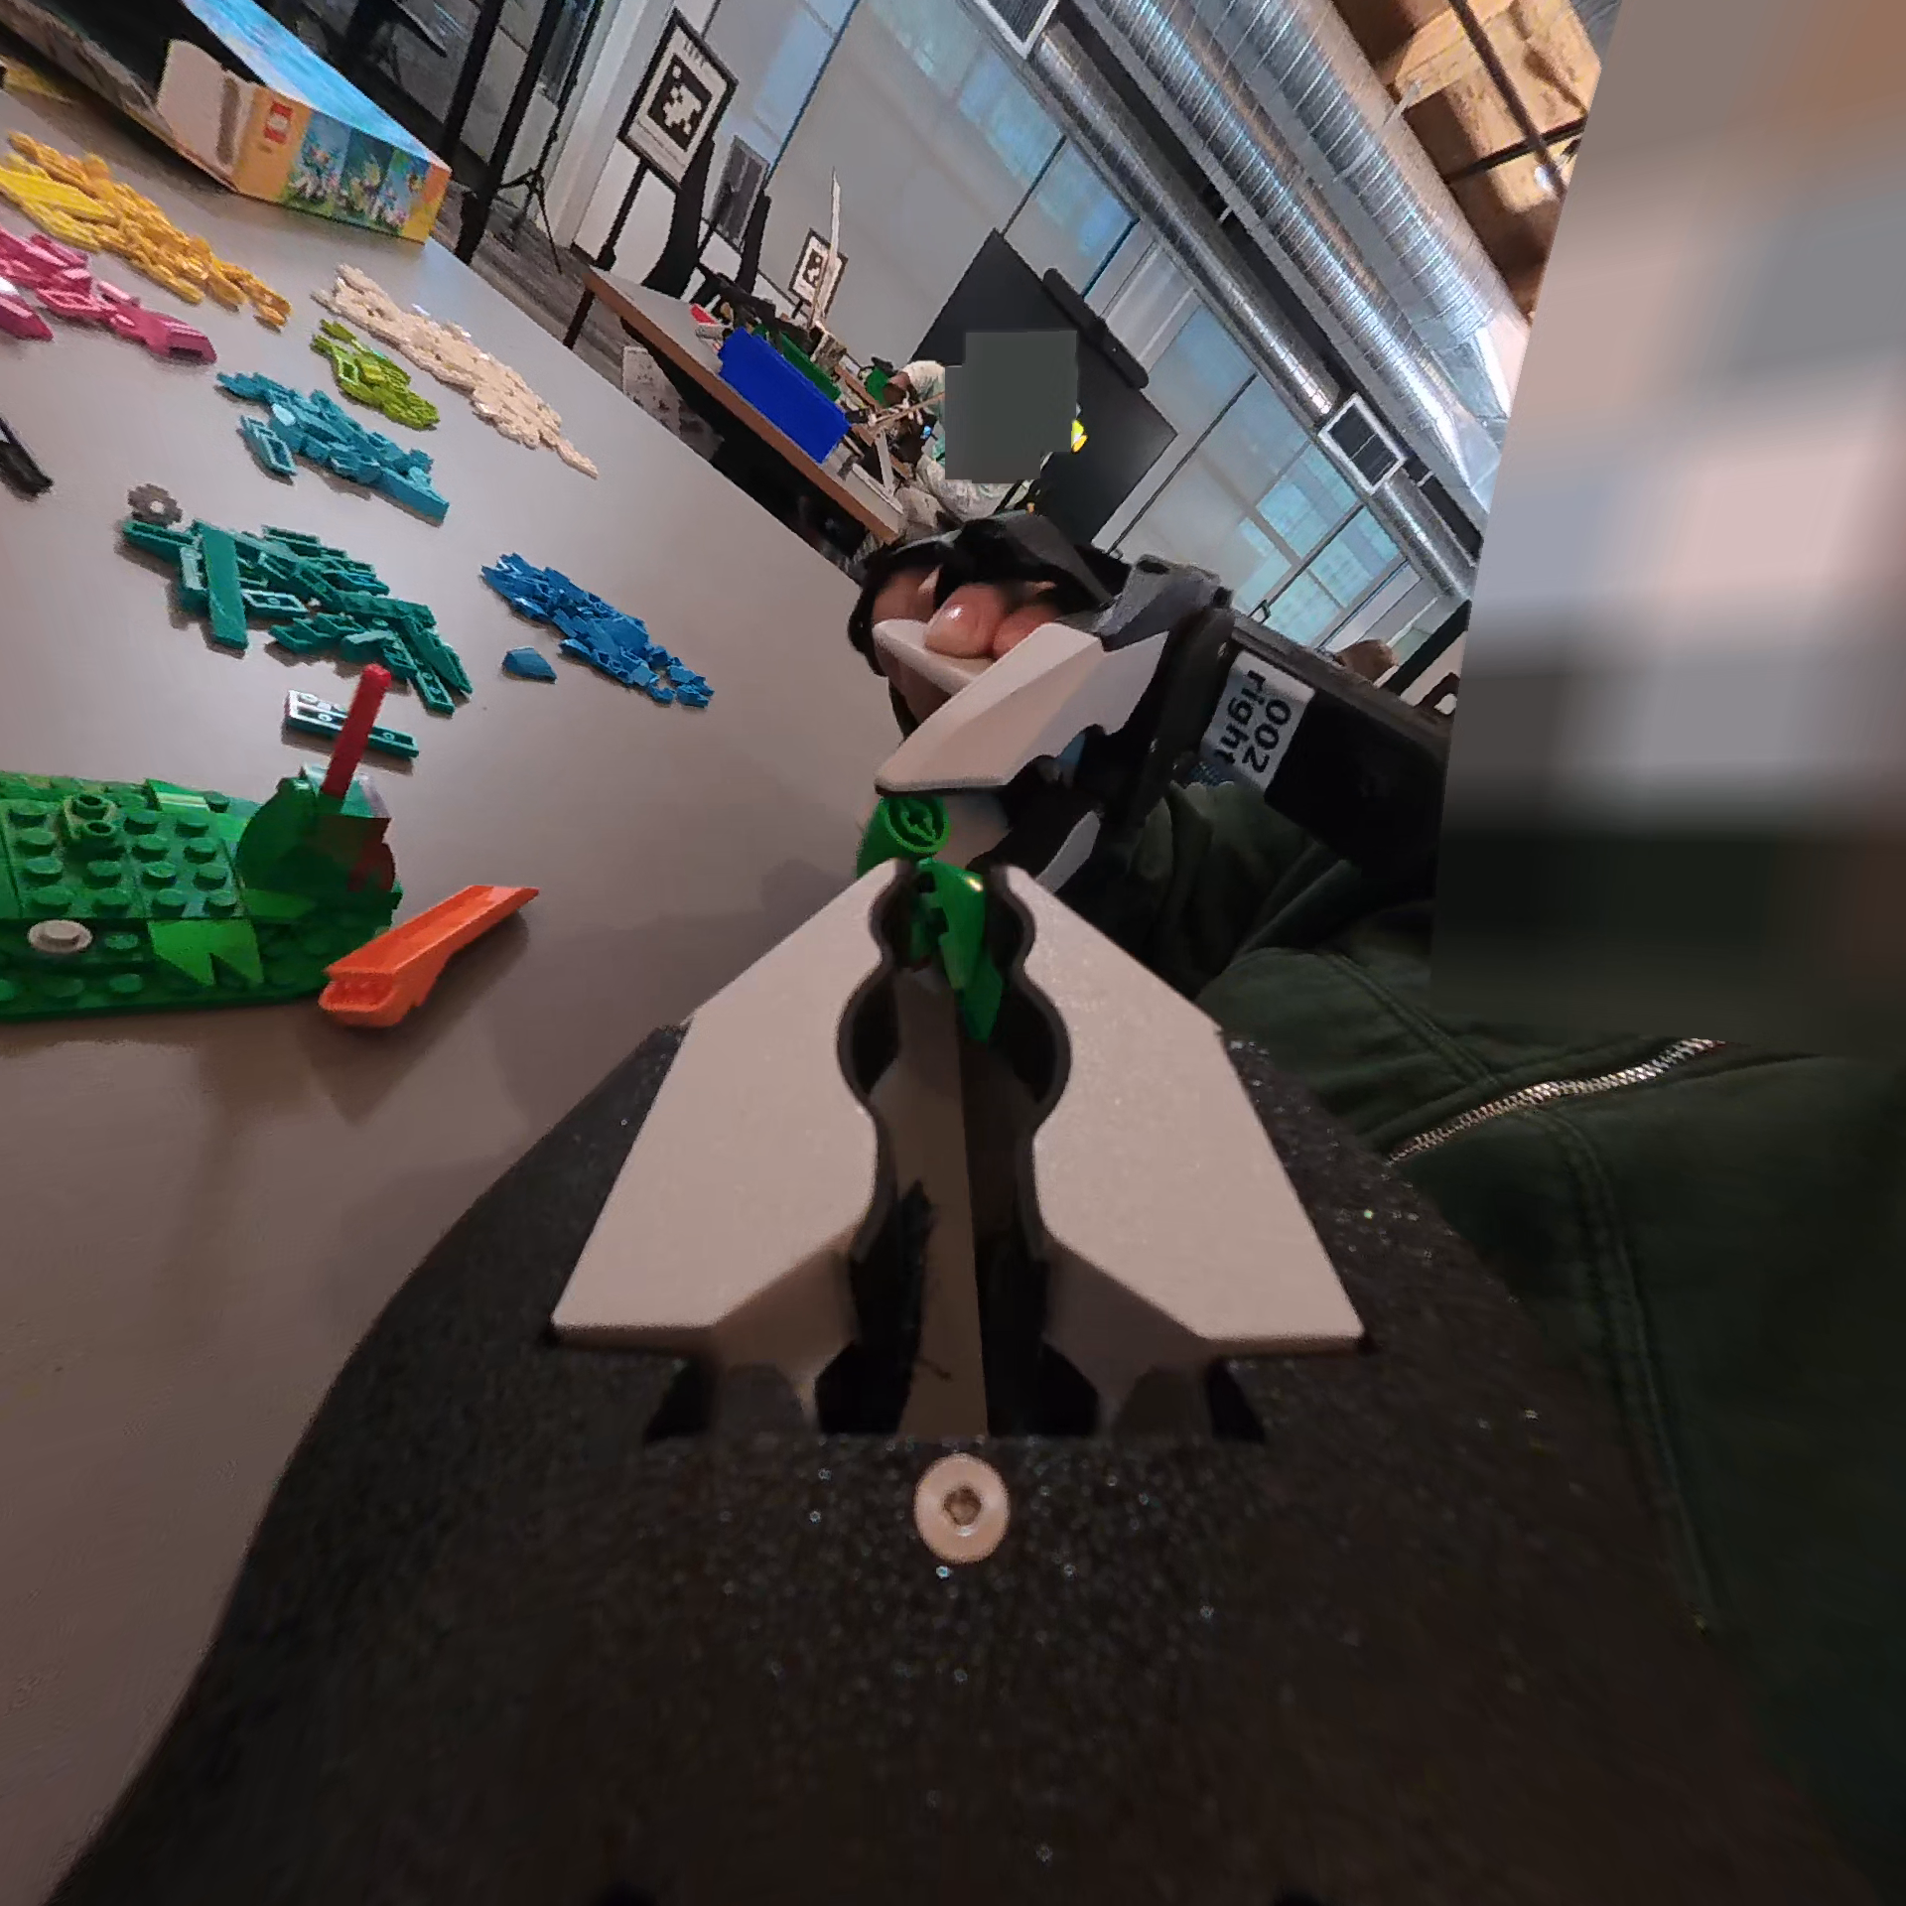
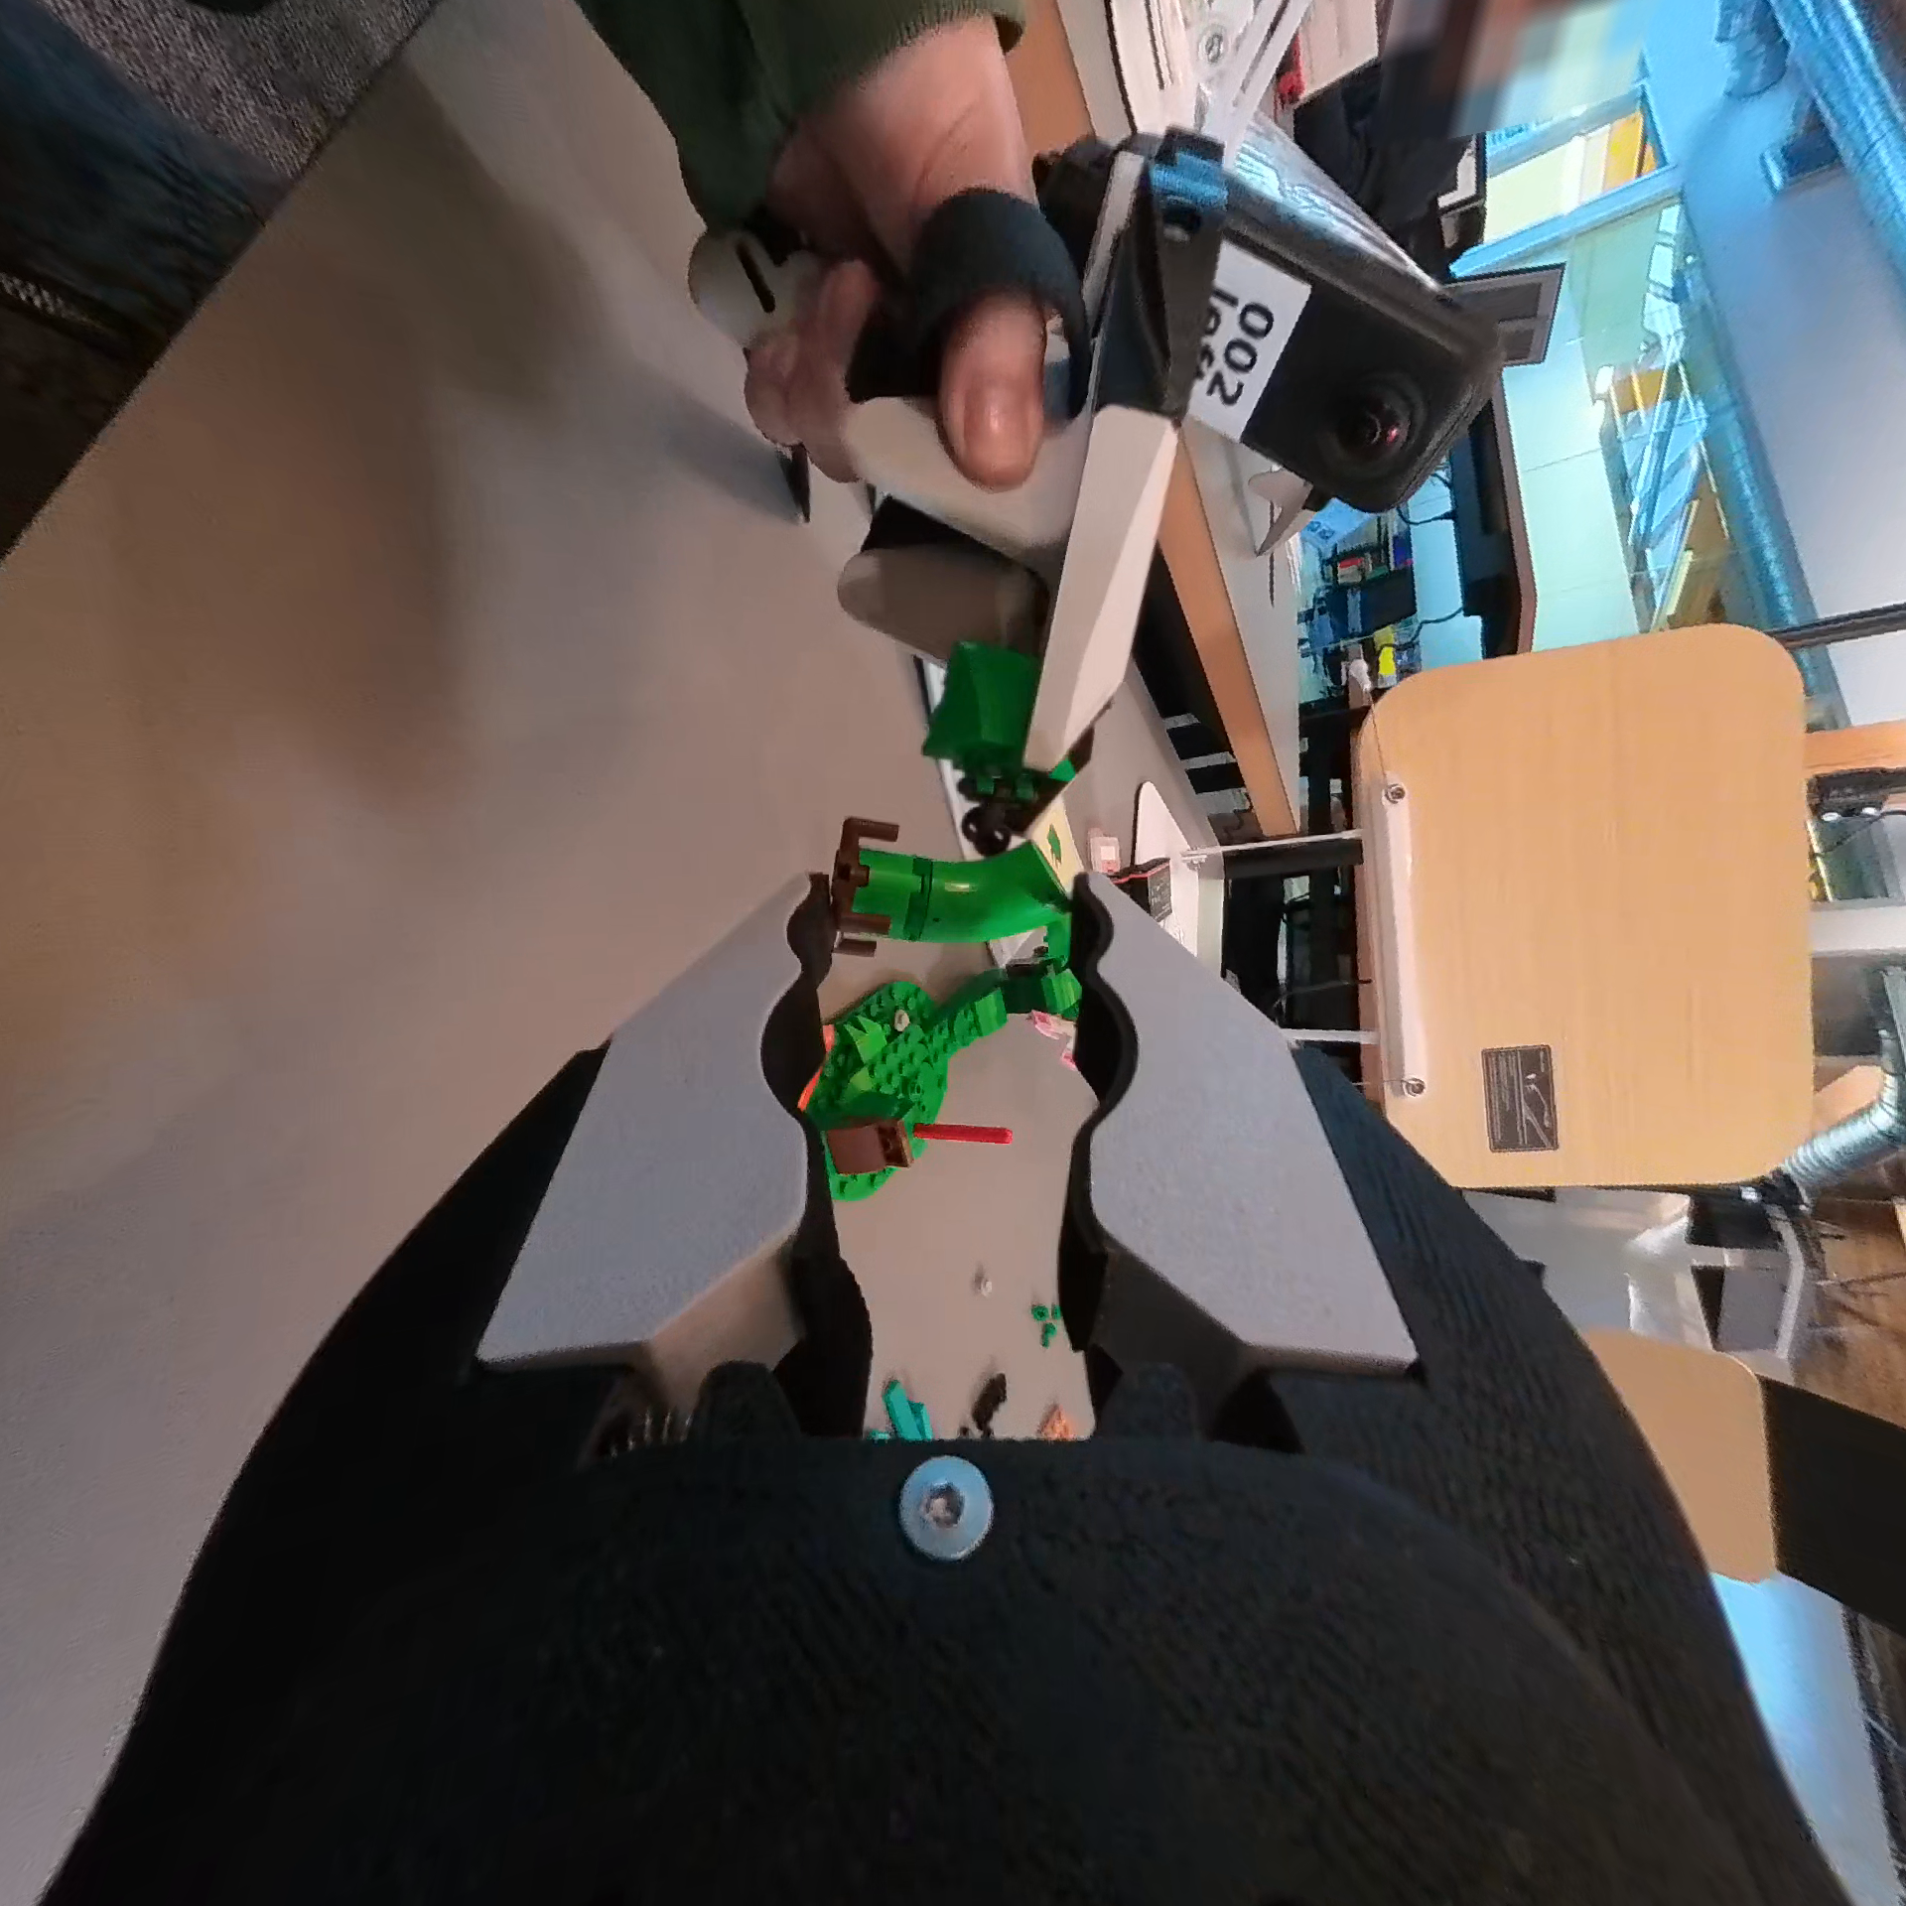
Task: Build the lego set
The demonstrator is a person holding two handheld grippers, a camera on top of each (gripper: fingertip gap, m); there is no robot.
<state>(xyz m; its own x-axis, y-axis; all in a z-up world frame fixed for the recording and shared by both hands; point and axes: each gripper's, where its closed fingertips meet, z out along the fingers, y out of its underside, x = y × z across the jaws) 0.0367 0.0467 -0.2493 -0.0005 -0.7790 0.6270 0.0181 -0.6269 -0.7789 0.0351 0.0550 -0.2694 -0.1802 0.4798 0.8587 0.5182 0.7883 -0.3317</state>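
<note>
Your left gripper [image 1: 941, 877] is closed on a small green lego piece [image 1: 954, 933], raised above the desk [image 1: 639, 784]. Your right gripper [image 2: 944, 892] pinches a curved green stem with brown claw ends [image 2: 944, 895] across its fingertips, just beside the left gripper's piece. The green baseplate build [image 1: 134, 887] lies on the desk, an orange brick separator [image 1: 418, 954] touching its edge, sorted coloured piles [image 1: 299, 588] beyond.

White printed labels [image 2: 1243, 356] on cameras, box logo [image 1: 276, 129]
</note>
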